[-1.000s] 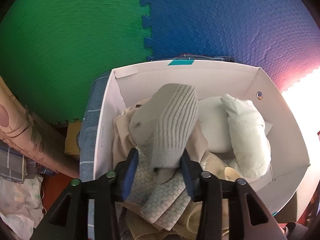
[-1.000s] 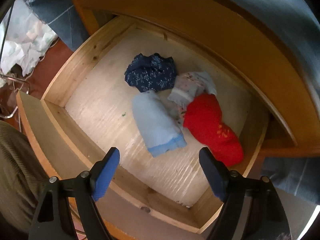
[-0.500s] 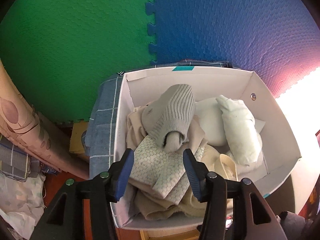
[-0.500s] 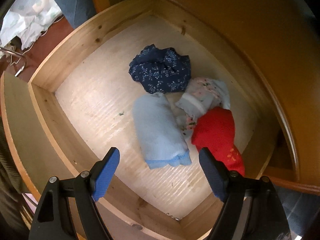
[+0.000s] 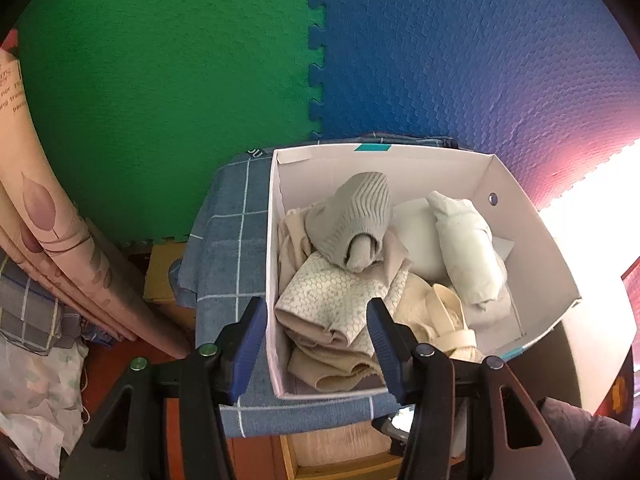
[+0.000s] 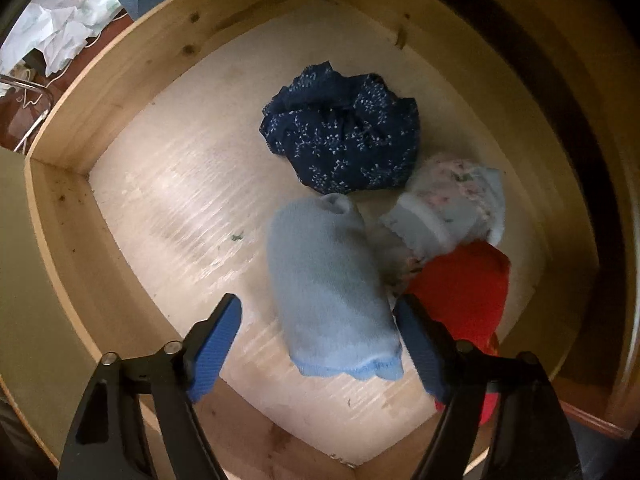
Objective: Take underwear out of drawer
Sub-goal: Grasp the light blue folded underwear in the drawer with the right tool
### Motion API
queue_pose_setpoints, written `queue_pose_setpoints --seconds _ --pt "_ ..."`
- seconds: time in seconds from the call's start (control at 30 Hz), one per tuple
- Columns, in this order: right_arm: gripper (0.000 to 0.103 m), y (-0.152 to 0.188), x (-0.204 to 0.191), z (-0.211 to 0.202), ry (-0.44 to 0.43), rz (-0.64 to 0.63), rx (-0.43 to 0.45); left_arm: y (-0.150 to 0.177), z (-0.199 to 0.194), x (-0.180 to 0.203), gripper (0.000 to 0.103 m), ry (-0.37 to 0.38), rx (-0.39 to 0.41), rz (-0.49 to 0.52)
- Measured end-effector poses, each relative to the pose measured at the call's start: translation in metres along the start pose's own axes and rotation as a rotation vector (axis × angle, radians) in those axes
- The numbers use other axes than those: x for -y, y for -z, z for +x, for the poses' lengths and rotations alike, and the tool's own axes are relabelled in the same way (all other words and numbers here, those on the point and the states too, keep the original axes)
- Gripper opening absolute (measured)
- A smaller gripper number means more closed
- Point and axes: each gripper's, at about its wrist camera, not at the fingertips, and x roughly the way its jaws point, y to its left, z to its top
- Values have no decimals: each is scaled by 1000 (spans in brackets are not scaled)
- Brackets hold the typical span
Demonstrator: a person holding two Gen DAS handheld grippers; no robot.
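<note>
In the right wrist view an open wooden drawer [image 6: 120,60] holds a light blue rolled piece of underwear [image 6: 328,276], a navy dotted one [image 6: 344,136], a pale floral one [image 6: 452,200] and a red one [image 6: 464,288]. My right gripper [image 6: 317,306] points down over the light blue piece. Its jaws are closing with that piece between them, and the left pad stands clear of it. In the left wrist view my left gripper [image 5: 315,312] is open and empty above the near end of a white box [image 5: 532,248]. A grey ribbed piece [image 5: 356,216] lies in the box on several pale folded pieces.
The box sits on a blue checked towel [image 5: 224,240]. Green and blue foam mats [image 5: 160,80] stand behind it, and rolled patterned fabric [image 5: 52,220] leans at the left. Crumpled white cloth [image 6: 68,28] lies outside the drawer's far left corner.
My left gripper let go of the grey ribbed piece, which now rests in the box, and drew back and up. My right gripper sank into the drawer over the light blue piece, jaws slightly narrower.
</note>
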Motion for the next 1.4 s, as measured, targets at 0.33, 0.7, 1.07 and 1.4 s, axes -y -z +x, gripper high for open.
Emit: queue_pose_setpoints --seconds 0.33,0.7,1.07,1.4 --pt "63 -13 11 23 -42 5 -43 12 -9 -11 53 -5 -9 -18" --pt "42 -14 7 37 -35 14 -66 40 -20 -25 56 0 -23 -56" --pt "38 -9 10 4 -26 57 -9 72 -37 -34 56 -2 -14 -83" --pt "38 17 2 -12 -39 75 -3 113 -30 -36 56 -47 -45 -84"
